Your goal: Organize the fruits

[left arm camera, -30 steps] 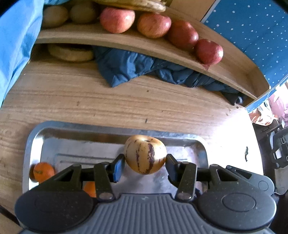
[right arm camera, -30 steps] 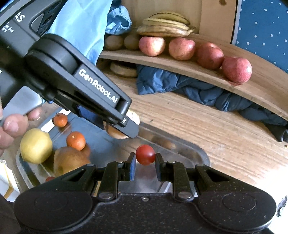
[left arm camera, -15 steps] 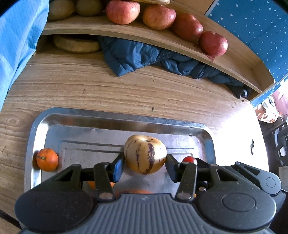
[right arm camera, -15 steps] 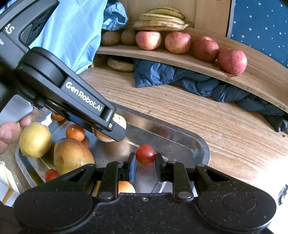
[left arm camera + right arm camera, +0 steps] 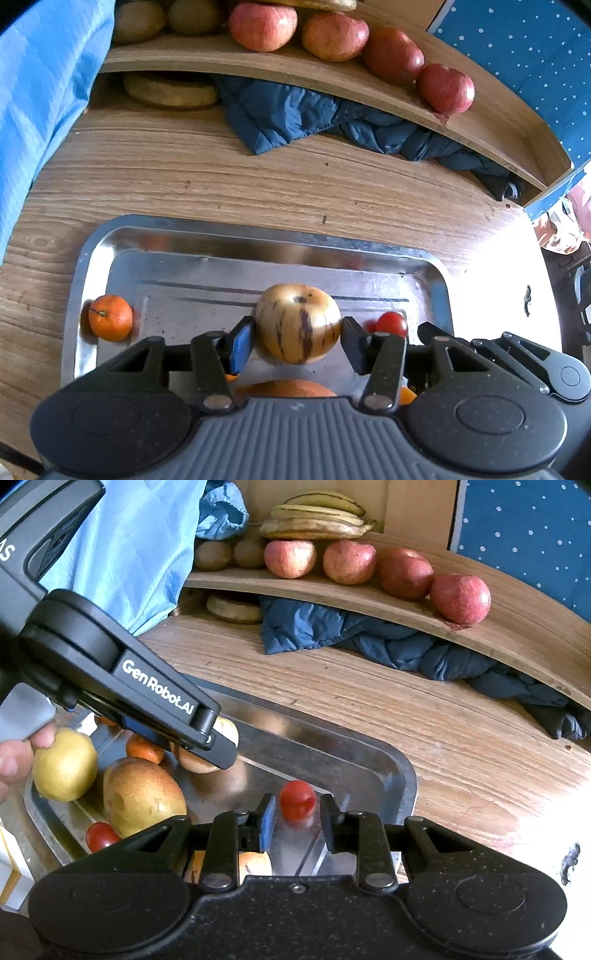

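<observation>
While both tools are letting go over the metal tray (image 5: 92, 258), you should finish each release cleanly before withdrawing. The left tool (image 5: 297, 341) is opening: its jaws stand at a middling gap around the striped pale fruit (image 5: 298, 323), which sits between them low over the tray floor, and daylight shows on the right side. The right tool (image 5: 297, 816) is opening from a narrow set; the cherry tomato (image 5: 297, 799) lies between its jaws near the tray's right end, with gaps visible on both sides. In my judgement, you should widen each tool fully, then lift straight away along the fingers, since a sideways exit could roll either round fruit across the smooth steel. Both tools pitch steeply downward, side by side, the left crossing the right camera's view. A tangerine (image 5: 110, 317) rests at the tray's left wall.
</observation>
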